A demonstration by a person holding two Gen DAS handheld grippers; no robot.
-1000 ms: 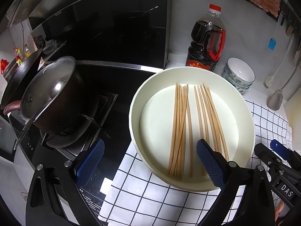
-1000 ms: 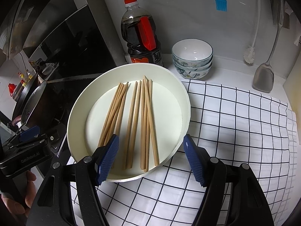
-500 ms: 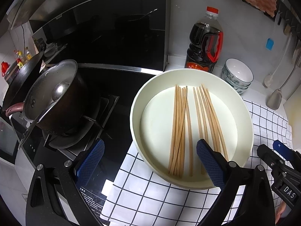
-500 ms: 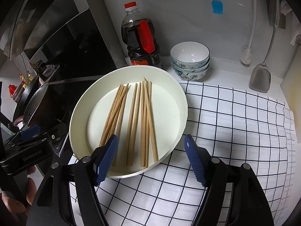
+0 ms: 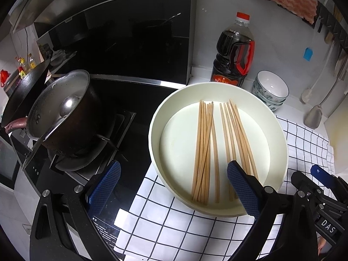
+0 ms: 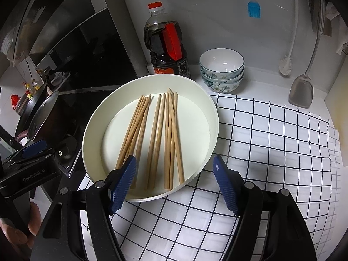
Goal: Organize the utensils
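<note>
Wooden chopsticks [image 5: 208, 148] lie loose in two rough bunches inside a shallow white dish [image 5: 276, 121] on the checked cloth [image 6: 271, 141] covering the worktop — just beside the stove. The left gripper [image 5: 174, 184] and right gripper [image 6: 176, 184] both hover at the dish's near rim, jaws spread wide, holding nothing.

i count roughly a dozen long light-wood chopsticks [image 6: 156, 134] at centre frame; they overlap, so i can't be exact. they lie in one round white tray [image 6: 93, 130]. upper middle: one dark sauce bottle with a red cap [image 6: 167, 50] and three stacked patterned ceramic bowls [image 6: 221, 80]. right edge: one steel spatula [image 6: 301, 94]. in my left view, one metal pot [image 5: 65, 117], left.
</note>
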